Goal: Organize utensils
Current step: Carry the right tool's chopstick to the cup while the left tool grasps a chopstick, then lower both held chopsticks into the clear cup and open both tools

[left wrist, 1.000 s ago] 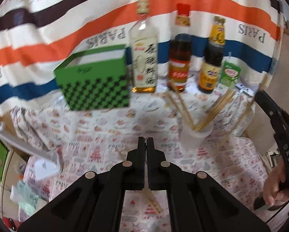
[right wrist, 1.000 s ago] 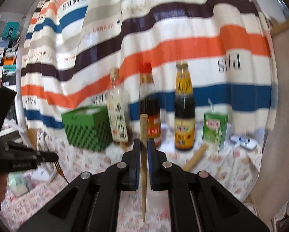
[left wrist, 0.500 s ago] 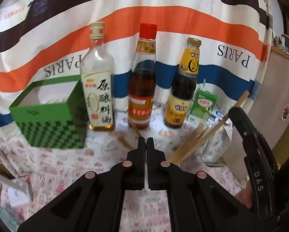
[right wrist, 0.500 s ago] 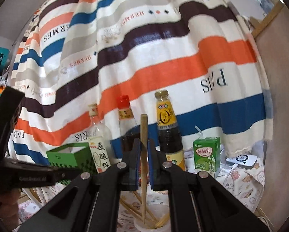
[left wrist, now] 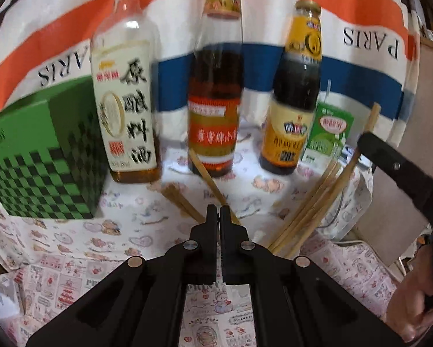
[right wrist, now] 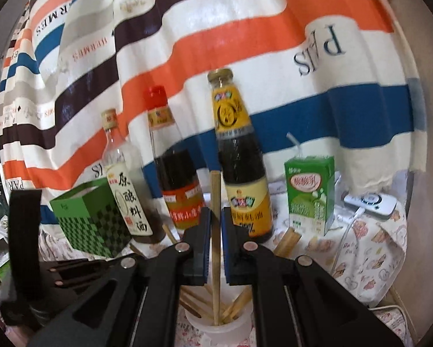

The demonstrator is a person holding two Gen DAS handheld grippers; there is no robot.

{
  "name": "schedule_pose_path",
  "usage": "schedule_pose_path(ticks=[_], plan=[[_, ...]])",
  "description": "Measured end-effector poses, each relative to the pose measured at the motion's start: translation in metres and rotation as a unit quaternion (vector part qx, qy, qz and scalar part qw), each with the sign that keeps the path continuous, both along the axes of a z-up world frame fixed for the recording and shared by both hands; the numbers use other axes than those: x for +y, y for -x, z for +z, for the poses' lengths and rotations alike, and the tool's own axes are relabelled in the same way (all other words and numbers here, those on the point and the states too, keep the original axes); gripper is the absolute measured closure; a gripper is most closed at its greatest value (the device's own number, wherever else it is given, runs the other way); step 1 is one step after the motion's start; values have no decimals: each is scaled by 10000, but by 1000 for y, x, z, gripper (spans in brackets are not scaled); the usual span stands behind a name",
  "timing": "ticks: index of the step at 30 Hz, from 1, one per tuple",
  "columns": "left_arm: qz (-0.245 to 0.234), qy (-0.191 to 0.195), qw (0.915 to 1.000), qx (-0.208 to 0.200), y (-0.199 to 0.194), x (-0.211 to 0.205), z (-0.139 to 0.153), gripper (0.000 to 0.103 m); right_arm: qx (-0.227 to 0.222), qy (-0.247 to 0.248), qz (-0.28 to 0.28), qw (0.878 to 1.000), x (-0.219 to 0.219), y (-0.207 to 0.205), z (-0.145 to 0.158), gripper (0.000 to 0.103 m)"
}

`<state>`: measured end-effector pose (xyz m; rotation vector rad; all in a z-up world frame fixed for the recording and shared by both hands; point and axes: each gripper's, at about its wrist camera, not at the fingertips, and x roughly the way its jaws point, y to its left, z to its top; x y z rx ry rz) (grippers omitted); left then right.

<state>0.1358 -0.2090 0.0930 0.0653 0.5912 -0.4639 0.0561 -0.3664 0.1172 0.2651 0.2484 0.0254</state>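
Observation:
My right gripper holds a wooden chopstick upright between its blue pads; a slight gap shows on each side. The stick's lower end stands inside a white cup that holds several chopsticks. In the left wrist view my left gripper is shut and empty, low over the table. Chopsticks fan up to its right, and others lean just ahead of it. The cup itself is hidden behind the left gripper's body. The right gripper's black arm shows at the right edge.
Three sauce bottles stand at the back: a clear one, a red-capped one, a yellow-labelled one. A green checked box is at left, a green drink carton at right. A striped curtain hangs behind.
The right gripper lowered the chopstick until its tip went into the cup. The left gripper moved forward, closer to the bottles, and stayed shut.

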Motion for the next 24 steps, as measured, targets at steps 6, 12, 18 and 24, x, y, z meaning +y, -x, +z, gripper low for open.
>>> schedule_pose_path(ticks=[6, 12, 18, 24], plan=[[-62, -37, 10000, 5, 6, -4, -10, 102, 503, -19, -5, 9987, 0, -17, -15, 96], [-181, 27, 9998, -88, 9, 1, -5, 102, 677, -220, 65, 9974, -6, -19, -18, 94], [-216, 223, 9995, 85, 6, 5, -4, 102, 722, -192, 71, 9972, -6, -20, -15, 94], [-110, 170, 9997, -100, 13, 12, 0, 100, 694, -313, 121, 9970, -8, -15, -9, 76]])
